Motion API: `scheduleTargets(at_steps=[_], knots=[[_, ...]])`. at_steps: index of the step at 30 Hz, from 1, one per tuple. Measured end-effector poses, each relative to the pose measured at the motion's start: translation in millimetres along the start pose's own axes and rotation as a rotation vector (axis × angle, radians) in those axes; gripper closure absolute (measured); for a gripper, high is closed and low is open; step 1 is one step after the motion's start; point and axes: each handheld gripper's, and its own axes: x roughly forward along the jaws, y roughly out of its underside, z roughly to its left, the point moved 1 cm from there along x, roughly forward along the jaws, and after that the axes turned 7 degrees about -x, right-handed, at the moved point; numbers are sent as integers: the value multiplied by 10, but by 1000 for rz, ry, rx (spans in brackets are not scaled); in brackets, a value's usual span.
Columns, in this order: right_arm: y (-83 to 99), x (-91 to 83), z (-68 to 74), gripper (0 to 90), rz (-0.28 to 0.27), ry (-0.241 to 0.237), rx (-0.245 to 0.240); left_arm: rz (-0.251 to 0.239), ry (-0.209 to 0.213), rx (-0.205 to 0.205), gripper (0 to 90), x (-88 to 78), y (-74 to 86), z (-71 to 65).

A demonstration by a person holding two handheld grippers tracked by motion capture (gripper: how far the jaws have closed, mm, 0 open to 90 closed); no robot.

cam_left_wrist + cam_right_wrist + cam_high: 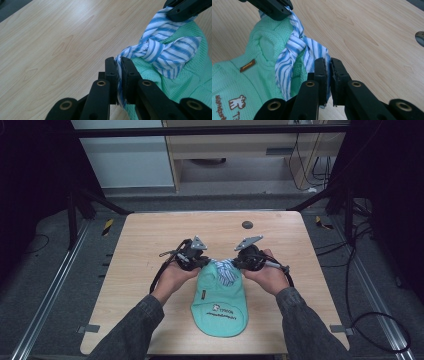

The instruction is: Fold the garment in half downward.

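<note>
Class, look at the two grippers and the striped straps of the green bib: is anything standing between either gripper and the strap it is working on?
Nothing visible. The left gripper and right gripper are each shut on a strap end beside the knot, over the bib.

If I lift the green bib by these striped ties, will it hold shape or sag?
Probably sag: the green bib lies limp and flat on the table, and its waffle knit looks soft. The striped ties are thin, crumpled cloth, knotted once, so they should bend freely. The left gripper and right gripper pinch them flat; it likely weighs little.
</note>
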Motion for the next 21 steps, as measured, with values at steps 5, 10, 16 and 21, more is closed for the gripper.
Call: scheduleTargets(at_steps=[5,10,16,21], knots=[[-46,-35,-19,843,-8,3,-8,-12,1,-4,845,-32,-29,27],[-73,-65,-16,843,-12,9,-10,-18,1,-2,844,-55,-50,27],[-70,-65,-37,844,-11,11,-11,-12,-1,2,845,-58,-79,33],[-68,-62,-68,843,-21,8,-10,-9,-6,1,845,-48,-107,47]])
